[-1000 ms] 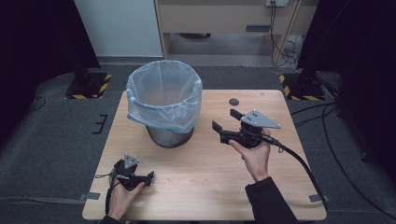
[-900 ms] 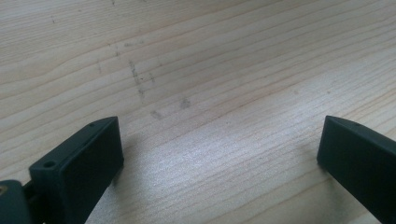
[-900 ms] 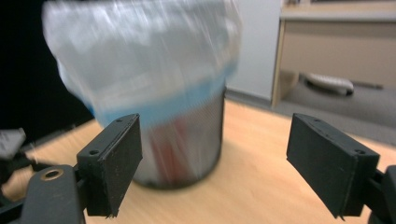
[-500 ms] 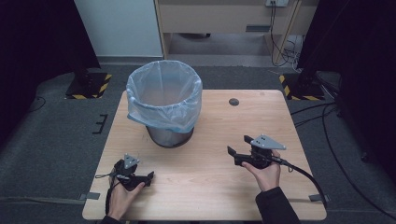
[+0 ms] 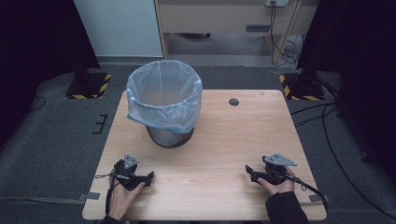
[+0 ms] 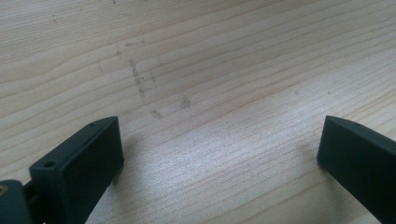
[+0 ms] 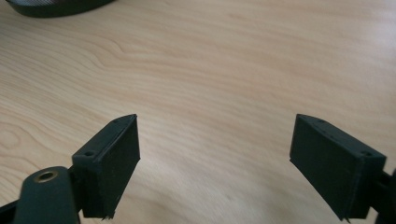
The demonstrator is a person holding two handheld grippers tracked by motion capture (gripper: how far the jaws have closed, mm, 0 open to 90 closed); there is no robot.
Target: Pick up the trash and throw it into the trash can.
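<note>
Both low — left claw [image 5: 150,177], right claw [image 5: 249,170] (agape)

No readable text, labels, brands or numbers anywhere.

I am looking down on a pale wooden table [image 5: 233,140] with a small dark round disc [image 5: 234,101] sitting near its far edge. Faint scuff marks [image 6: 140,84] are showing on the grain. Grey carpet [image 5: 51,135] is lying around it. Two yellow-and-black striped bases [image 5: 88,86] [image 5: 299,86] are standing at the far corners, and cables [image 5: 280,51] are hanging by a wooden cabinet [image 5: 224,18].
</note>
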